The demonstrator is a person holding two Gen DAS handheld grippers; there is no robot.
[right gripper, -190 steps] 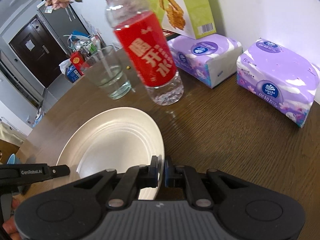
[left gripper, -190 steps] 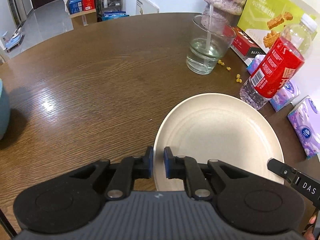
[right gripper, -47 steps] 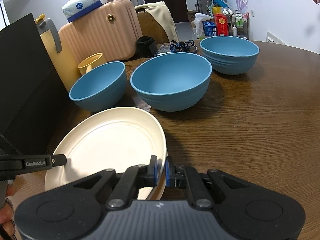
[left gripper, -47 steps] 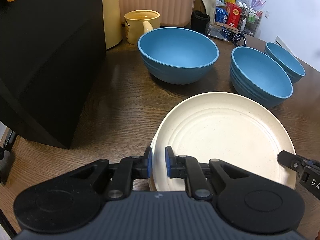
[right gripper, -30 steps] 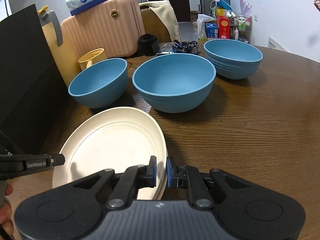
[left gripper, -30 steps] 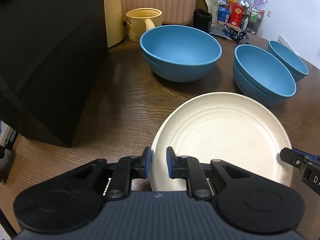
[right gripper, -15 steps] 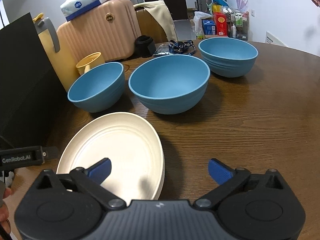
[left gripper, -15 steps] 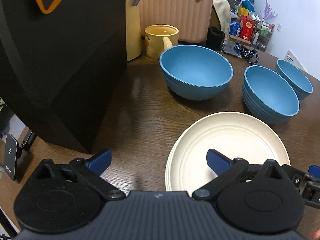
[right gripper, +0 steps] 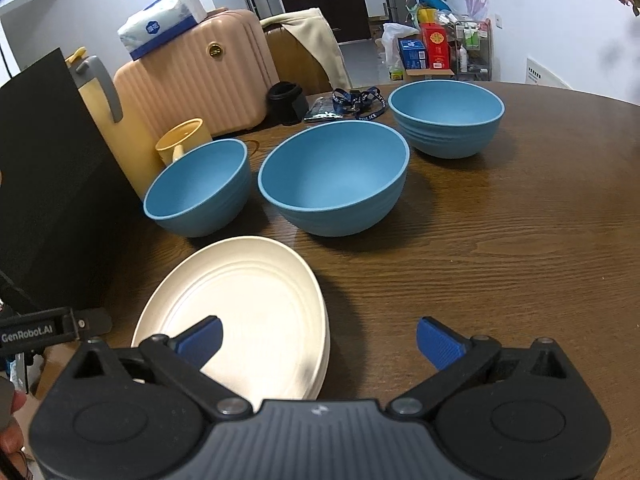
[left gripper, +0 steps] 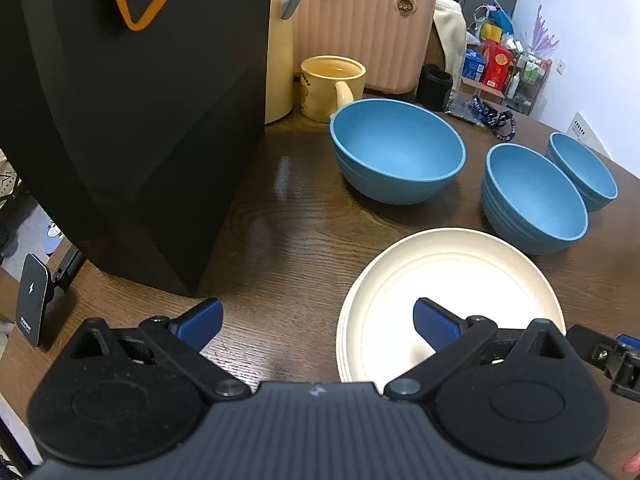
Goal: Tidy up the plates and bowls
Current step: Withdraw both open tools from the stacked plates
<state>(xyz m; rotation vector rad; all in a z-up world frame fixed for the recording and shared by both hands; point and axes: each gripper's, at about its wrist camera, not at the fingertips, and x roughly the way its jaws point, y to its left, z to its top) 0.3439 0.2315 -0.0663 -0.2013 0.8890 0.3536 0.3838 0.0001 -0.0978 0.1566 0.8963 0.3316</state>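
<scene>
I am holding both sets of jaws spread wide, gripping nothing. The left gripper point(left gripper: 316, 322) is hovering over the near left rim of the cream plate point(left gripper: 472, 288), its right blue pad above the plate and its left pad above bare wood. The right gripper point(right gripper: 318, 340) is straddling the plate's near right rim point(right gripper: 256, 304), left pad over the plate, right pad over the counter point(right gripper: 500, 264). The plate is lying flat on the wooden counter, on top of at least one more like it. Beyond it, three blue bowls point(right gripper: 334, 178) are standing upright in a row, apart from one another. Farther back I am seeing a yellow mug point(left gripper: 332, 88), a black box point(left gripper: 132, 120) and a pink suitcase point(right gripper: 200, 88).
</scene>
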